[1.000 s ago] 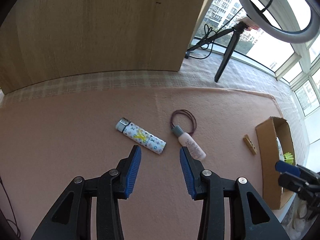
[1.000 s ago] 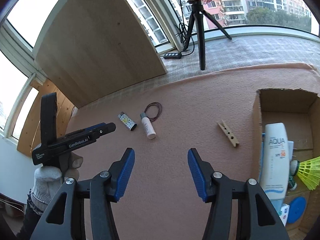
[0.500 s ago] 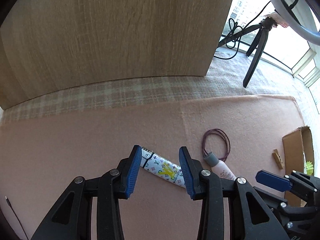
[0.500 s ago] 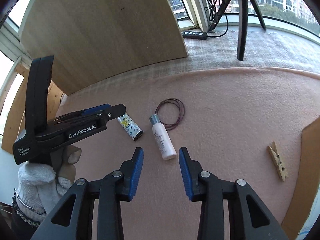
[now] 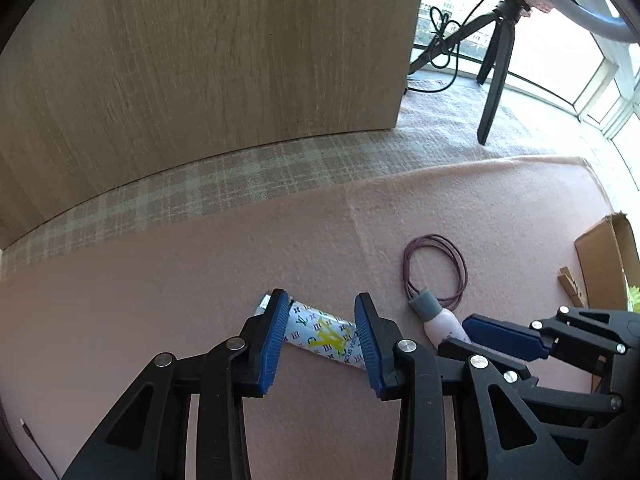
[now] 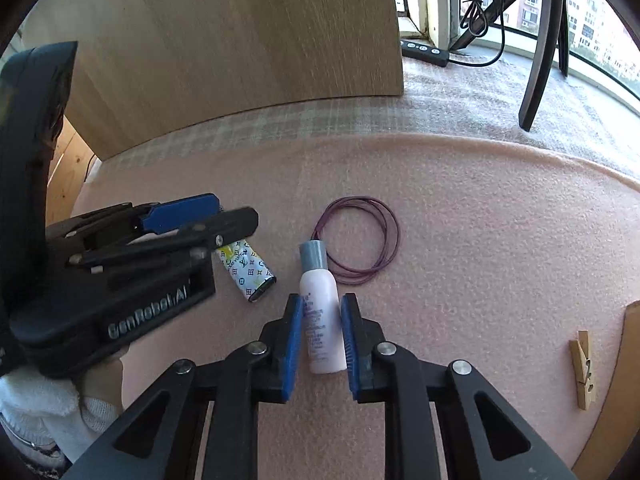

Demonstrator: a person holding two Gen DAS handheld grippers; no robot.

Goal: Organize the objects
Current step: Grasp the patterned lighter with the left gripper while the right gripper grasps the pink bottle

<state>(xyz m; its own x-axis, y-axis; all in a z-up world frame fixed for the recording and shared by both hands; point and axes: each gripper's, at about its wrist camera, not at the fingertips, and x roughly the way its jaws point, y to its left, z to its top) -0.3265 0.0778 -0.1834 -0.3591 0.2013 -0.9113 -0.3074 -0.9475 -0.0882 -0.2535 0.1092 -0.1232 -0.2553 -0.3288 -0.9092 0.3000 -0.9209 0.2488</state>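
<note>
A patterned white lighter (image 5: 322,336) lies on the pink mat, and my left gripper (image 5: 322,332) is open with a finger on each side of it. The lighter also shows in the right wrist view (image 6: 246,270), partly under the left gripper (image 6: 200,220). A small pink bottle (image 6: 322,312) with a grey cap lies between the blue pads of my right gripper (image 6: 320,332), which has closed in around it; the pads look to be touching its sides. In the left wrist view the bottle (image 5: 438,318) is partly hidden by the right gripper (image 5: 504,340).
A purple hair-tie loop (image 6: 360,240) lies just beyond the bottle. A wooden clothespin (image 6: 583,368) lies at the right near a cardboard box (image 5: 604,268). A wooden panel (image 5: 200,60) stands behind the mat. A tripod (image 6: 540,48) stands at the back right.
Both grippers moved forward and down to the mat. The left now straddles the lighter. The right narrowed from wide open and closed around the pink bottle.
</note>
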